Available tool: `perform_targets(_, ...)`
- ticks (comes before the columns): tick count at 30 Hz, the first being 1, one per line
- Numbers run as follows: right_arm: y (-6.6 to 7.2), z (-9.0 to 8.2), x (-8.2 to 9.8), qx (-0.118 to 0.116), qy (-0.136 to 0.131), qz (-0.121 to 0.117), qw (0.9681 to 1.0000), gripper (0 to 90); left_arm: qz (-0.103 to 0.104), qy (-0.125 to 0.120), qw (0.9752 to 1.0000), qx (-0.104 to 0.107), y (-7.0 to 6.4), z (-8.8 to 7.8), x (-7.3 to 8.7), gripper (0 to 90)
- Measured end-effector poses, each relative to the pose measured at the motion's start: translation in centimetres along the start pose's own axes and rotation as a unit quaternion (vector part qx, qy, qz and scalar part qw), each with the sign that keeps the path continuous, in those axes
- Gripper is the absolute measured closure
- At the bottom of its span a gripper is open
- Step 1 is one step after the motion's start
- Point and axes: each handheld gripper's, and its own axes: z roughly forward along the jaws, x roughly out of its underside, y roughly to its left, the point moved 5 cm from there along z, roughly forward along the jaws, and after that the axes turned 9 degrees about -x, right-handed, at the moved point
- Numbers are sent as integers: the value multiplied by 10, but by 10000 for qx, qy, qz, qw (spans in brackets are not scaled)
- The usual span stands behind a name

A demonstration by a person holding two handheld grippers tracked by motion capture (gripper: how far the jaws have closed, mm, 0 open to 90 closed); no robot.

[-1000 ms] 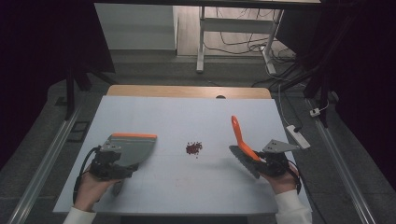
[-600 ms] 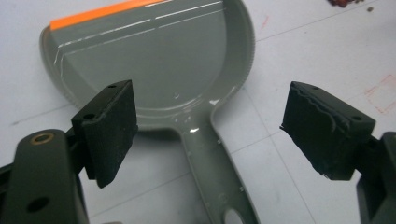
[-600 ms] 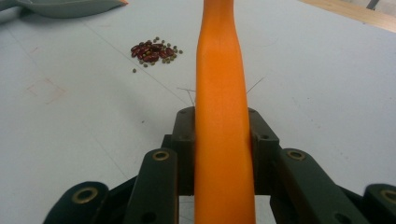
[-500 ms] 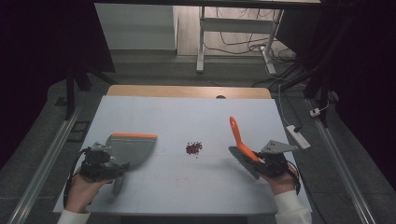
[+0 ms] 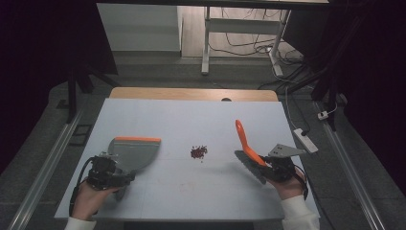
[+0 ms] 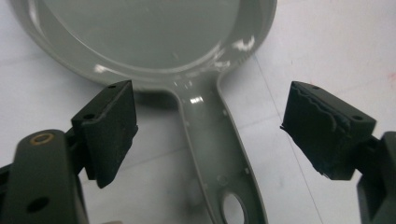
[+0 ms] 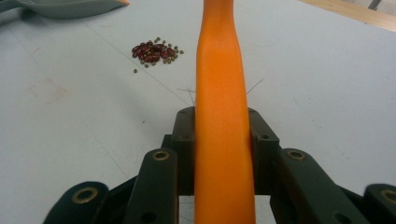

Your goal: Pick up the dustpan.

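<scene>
Two tools are readied for sweeping on the pale grey tabletop (image 5: 191, 120). A grey plastic dustpan with an orange front lip (image 5: 135, 152) lies flat at the table's left, its mouth turned toward a small heap of dark red beans and tiny green seeds (image 5: 198, 152) at the centre, so the heap can be pushed straight in. The left gripper (image 6: 210, 126) is spread wide, its jaws straddling the dustpan's handle without touching it; no grip is made yet. The right gripper (image 7: 219, 140) is clamped on the orange handle of a hand brush (image 5: 245, 139), bristles lowered toward the table beside the beans, presumably set for a leftward stroke.
</scene>
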Motion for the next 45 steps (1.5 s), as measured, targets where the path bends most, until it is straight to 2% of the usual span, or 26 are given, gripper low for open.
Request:
perform_targets(5,1,1,0,-37,15,-11,10000,699,-99,201,9997,73,1,9,5,222)
perform_targets(16,0,1,1,-37,40,34,10000,699,-259,146,9991,286,2,23,3,303)
perform_targets(21,0,1,1,-29,29,46,10000,699,-360,141,9989,281,4,27,1,356)
perform_targets(24,0,1,1,-34,39,50,10000,699,-392,129,9982,441,2,29,0,375)
perform_targets(33,-2,0,2,-8,63,85,9999,699,-506,126,9982,287,5,33,0,497)
perform_targets(38,-2,0,2,-7,79,94,9999,699,-554,71,9978,353,6,33,1,572)
perform_targets(45,-2,0,2,-8,86,97,9999,699,-622,31,9977,283,10,32,1,614)
